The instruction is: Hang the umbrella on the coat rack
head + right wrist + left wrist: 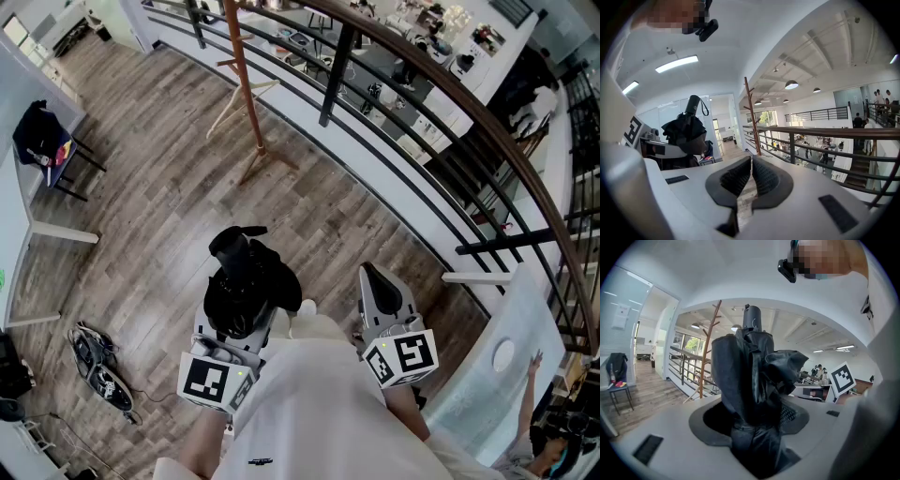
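Black folded fabric umbrella (750, 380) stands upright between the fingers of the left gripper (246, 309), which are closed on its lower part, with the handle end above them. The tall brown wooden coat rack (246, 84) is well ahead of those fingers, so the step in hand seems to be the carry. I would hold firmly, since the cloth is soft and may slip, and bring the thin strap loop (704, 108) at the handle over a peg — not the bundle itself. The right gripper (751, 176) has its fingers almost together with nothing between them — free to steady the rack. No brand is readable; the cubes (216, 377) carry only square black-and-white markers.
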Motion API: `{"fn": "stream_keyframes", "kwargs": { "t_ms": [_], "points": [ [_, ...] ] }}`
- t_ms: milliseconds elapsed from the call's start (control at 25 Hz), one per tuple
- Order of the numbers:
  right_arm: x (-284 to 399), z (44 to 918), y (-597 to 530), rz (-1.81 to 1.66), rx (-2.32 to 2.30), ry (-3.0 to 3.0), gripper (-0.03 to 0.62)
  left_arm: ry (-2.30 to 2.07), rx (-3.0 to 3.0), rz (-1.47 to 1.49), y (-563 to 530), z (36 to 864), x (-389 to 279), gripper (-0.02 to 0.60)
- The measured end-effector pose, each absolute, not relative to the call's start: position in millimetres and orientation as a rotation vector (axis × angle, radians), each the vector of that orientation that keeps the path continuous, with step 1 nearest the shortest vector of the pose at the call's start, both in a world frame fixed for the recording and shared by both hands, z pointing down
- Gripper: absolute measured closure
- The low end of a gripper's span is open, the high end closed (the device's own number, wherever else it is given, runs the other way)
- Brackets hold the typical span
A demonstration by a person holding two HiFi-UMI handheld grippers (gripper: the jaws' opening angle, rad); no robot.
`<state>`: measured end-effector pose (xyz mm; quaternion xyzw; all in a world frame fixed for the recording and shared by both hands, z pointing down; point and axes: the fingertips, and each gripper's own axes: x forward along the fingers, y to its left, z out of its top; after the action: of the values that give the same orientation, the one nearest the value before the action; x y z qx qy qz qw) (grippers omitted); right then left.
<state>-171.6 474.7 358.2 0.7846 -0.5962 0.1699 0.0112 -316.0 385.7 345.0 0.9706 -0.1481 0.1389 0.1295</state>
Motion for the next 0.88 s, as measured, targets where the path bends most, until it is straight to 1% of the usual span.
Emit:
{"fn": "stream_keyframes", "kwargs": {
  "t_ms": [400,680,880],
  "points": [
    [-208,340,522,0.450,2.385,-1.970,0.556,-0.530,2.828,0.341,439,329,-346,0.325],
    [-188,342,554,0.492,2.442,-1.955,0.556,-0.571,2.801,0.354,452,330,-340,0.325],
    [-157,345,556,0.522,2.520,-1.914,0.556,-0.574,2.786,0.360,441,331,-315,0.325]
  ]
}}
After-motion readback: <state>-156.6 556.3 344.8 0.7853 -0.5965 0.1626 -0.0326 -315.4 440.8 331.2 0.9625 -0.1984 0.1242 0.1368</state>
